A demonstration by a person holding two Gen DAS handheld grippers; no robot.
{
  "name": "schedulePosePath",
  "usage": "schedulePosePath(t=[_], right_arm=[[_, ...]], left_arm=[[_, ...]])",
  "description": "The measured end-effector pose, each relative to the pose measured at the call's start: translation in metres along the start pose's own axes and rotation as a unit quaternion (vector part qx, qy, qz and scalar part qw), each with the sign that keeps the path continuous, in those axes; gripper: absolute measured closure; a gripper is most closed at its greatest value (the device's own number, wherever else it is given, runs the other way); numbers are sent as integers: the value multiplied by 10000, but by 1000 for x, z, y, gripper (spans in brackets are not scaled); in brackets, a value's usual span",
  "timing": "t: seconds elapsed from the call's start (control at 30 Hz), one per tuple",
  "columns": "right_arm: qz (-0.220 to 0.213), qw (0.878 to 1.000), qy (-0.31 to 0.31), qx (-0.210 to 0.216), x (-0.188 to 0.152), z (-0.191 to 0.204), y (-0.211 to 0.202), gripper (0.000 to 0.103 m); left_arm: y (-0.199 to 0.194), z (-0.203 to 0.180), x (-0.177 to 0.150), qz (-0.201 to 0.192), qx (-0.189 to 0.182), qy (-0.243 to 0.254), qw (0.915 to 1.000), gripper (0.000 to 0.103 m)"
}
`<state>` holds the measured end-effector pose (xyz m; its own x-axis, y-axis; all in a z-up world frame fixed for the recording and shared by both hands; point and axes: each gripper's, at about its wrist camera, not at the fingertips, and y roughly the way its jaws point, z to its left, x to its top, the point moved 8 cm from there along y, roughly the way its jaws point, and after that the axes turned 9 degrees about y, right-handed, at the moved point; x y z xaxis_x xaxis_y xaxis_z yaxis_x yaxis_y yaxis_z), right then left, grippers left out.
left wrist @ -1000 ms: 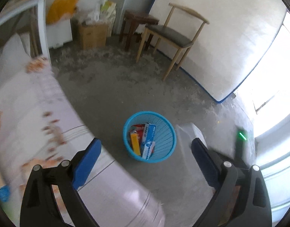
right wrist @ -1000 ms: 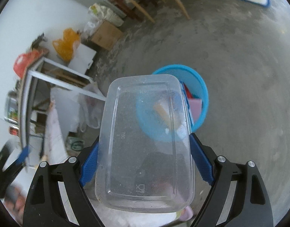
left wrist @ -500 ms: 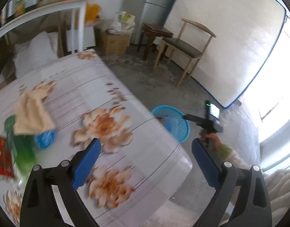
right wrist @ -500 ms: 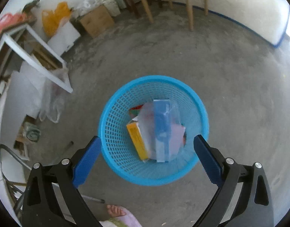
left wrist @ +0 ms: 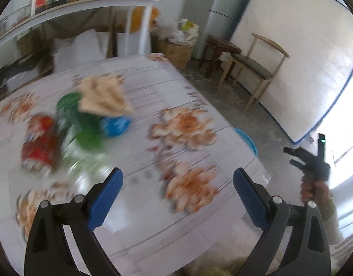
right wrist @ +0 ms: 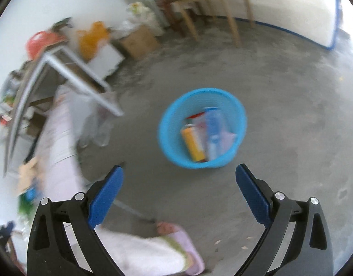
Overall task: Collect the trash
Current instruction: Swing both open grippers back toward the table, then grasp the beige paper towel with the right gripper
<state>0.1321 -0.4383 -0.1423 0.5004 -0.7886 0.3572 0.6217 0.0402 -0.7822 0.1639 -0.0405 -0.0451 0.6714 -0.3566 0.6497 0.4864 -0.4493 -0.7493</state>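
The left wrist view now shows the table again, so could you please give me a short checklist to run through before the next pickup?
1. Left claw empty, jaws wide apart: ok.
2. Right claw empty, jaws wide apart, nothing between them: ok.
3. Trash left on the table: ok; a red can, a green bottle and a blue item lie beside each other.
4. Tan cloth clear of the trash: not ok; it overlaps the green bottle.
5. Blue basket upright on the floor with room: ok.
6. Exact outlines of the table items: cannot tell, blurred.
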Motion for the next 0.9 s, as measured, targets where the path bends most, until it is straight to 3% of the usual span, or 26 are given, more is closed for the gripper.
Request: schedulePosePath(t=[0.2,0.3,0.47,0.67,0.9], right_arm=[[447,9887,-1091,926,-29,132,-1,9],[823,9708,-1665,1519,-55,210,8,9],[1502,9449,-2042,2073,-95,291,29,9],[2102,9274,-2339,2028,-129,355,62,13],[2254,9124,-3025,1591,-149,405,114,14]], left_arm=[[-26,43,-27,-343,288,-700,9965,9],[-36,63,-36,-511,475,-951,9930,9],[-55,107,-47,-802,845,-1353,9839,9],[-64,170,-45,-928,1401,-1697,9711,16],[-40,220,-31,-816,1334,-2082,9655,19]])
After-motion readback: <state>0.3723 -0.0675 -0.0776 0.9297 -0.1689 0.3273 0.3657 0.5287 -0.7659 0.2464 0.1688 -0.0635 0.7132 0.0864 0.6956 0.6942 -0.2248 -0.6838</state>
